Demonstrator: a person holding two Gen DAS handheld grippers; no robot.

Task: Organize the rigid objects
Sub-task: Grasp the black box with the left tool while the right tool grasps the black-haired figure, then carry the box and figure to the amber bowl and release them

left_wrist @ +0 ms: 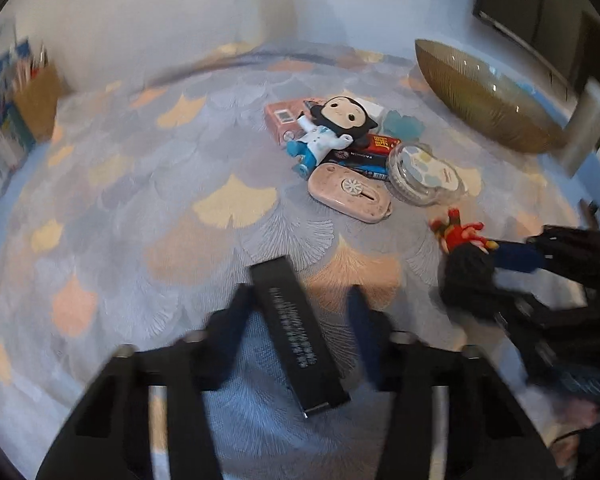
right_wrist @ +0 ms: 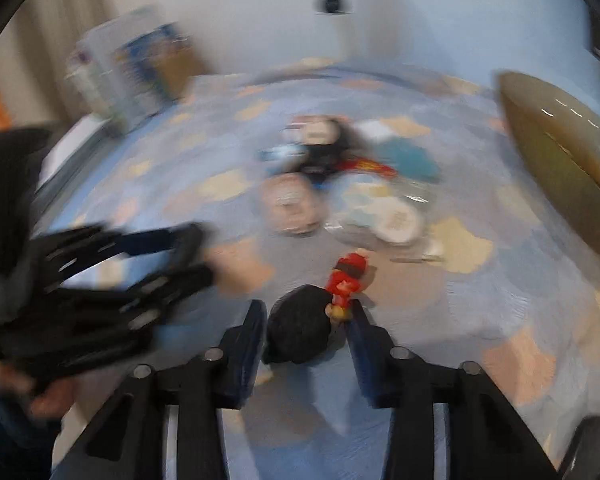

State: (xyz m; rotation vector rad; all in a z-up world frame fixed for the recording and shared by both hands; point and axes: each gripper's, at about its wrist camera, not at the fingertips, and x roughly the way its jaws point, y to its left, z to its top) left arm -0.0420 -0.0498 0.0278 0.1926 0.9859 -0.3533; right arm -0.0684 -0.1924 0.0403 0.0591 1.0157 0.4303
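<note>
Right now your tablecloth [left_wrist: 228,208], patterned with pale fan-shaped leaves, fills most of both views. At the upper right of the left wrist view a ribbed gold bowl [left_wrist: 484,92] sits tilted near the cloth's edge. Just above centre lies the cluster: a cartoon figurine [left_wrist: 332,128] with black hair resting on a pink box [left_wrist: 284,118], a dark flat pack [left_wrist: 364,156] with a red label beneath it, a pink oval case [left_wrist: 350,192] in front, and a clear round container [left_wrist: 428,174] touching the case's right end.

Your left gripper [left_wrist: 300,300] at the bottom centre has a long black box [left_wrist: 296,332] with white lettering slanting between its fingers; whether both pads press it you cannot tell. Your right gripper [right_wrist: 306,320], bottom centre of the blurred right wrist view, is closed on a small doll [right_wrist: 300,322] with a big black head and red clothes.
</note>
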